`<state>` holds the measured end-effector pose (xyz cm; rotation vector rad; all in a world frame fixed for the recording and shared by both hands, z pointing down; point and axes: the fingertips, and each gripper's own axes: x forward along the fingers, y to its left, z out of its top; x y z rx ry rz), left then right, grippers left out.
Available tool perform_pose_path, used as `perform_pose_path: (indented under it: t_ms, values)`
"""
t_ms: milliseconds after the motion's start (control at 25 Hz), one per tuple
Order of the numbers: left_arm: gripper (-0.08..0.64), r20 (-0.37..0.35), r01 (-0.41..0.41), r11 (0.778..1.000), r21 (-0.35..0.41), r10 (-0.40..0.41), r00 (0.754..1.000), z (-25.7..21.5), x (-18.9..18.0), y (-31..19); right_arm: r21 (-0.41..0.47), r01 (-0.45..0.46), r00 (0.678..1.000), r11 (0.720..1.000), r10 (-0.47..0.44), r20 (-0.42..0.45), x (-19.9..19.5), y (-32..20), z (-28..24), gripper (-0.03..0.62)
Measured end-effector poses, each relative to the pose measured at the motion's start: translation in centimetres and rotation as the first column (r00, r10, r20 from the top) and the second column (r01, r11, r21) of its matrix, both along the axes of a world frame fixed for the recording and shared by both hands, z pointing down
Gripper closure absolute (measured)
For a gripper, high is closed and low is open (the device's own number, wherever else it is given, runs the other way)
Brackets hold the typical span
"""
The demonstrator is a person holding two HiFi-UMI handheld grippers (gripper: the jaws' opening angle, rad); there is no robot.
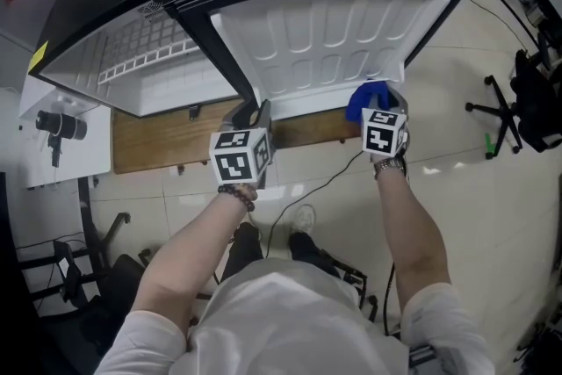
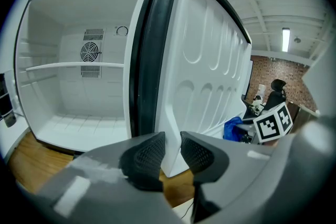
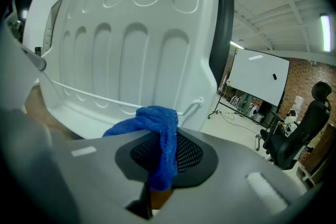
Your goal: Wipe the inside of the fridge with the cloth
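The white fridge (image 1: 149, 66) stands with its door (image 1: 325, 39) swung open. In the left gripper view its inside (image 2: 79, 86) shows a shelf and a round fan grille. My left gripper (image 1: 255, 111) (image 2: 172, 152) is at the door's lower corner, its pads closed on the door's white edge (image 2: 170, 128). My right gripper (image 1: 376, 105) (image 3: 163, 152) is shut on a blue cloth (image 1: 367, 97) (image 3: 157, 128) (image 2: 233, 128), whose bunched end sits by the wire rail (image 3: 105, 98) on the door's ribbed inner panel (image 3: 131, 50).
The fridge rests on a wooden board (image 1: 176, 140). A white table with a black camera (image 1: 60, 129) is at the left. A black cable (image 1: 325, 184) runs over the tiled floor. A dark chair base (image 1: 500, 114) is at the right. A whiteboard (image 3: 260, 81) stands beyond the door.
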<state>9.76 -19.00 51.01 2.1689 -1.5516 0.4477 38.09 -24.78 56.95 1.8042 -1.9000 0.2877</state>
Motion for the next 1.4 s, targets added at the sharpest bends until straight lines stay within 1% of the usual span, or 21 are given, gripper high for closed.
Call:
perform_pose_path:
  t_ms: [200, 320, 480, 600, 720, 840, 1000, 1240, 1400]
  values:
    - [0.465, -0.012, 0.000, 1.000, -0.006, 0.000, 1.000, 0.1, 0.0, 0.0, 0.044, 0.014, 0.999, 0.999, -0.016, 0.033, -0.1, 2.2, -1.9, 0.543]
    - [0.465, -0.016, -0.001, 1.000, -0.007, 0.000, 1.000, 0.1, 0.0, 0.0, 0.075, 0.036, 0.998, 0.997, -0.040, 0.056, -0.9, 3.6, -3.2, 0.543]
    - [0.465, -0.024, -0.002, 1.000, -0.008, 0.002, 1.000, 0.1, 0.0, 0.0, 0.114, 0.088, 0.993, 0.990, -0.097, 0.074, -3.0, 5.1, -4.9, 0.543]
    - [0.465, -0.035, -0.006, 1.000, -0.010, 0.006, 0.999, 0.1, 0.0, 0.0, 0.156, 0.140, 0.982, 0.978, -0.157, 0.101, -5.6, 5.7, -6.8, 0.543]
    - [0.465, -0.040, -0.011, 1.000, -0.013, 0.011, 0.999, 0.1, 0.1, 0.0, 0.190, 0.200, 0.966, 0.961, -0.226, 0.124, -8.8, 6.2, -8.6, 0.543]
    - [0.465, -0.044, -0.014, 1.000, -0.017, 0.013, 0.999, 0.2, 0.1, 0.0, 0.223, 0.269, 0.942, 0.937, -0.304, 0.142, -12.6, 6.5, -10.3, 0.543]
    - [0.462, -0.060, -0.024, 0.999, -0.026, 0.022, 0.998, 0.2, 0.0, 0.0, 0.241, 0.348, 0.909, 0.906, -0.389, 0.150, -16.9, 6.7, -11.2, 0.543]
    - [0.459, -0.088, -0.050, 0.998, -0.039, 0.046, 0.995, 0.2, 0.2, 0.2, 0.215, 0.439, 0.867, 0.873, -0.474, 0.155, -21.3, 6.5, -10.1, 0.543]
    - [0.460, -0.111, -0.068, 0.997, -0.038, 0.063, 0.992, 0.2, 0.1, 0.6, 0.166, 0.481, 0.850, 0.861, -0.504, 0.155, -23.2, 6.0, -8.4, 0.543]
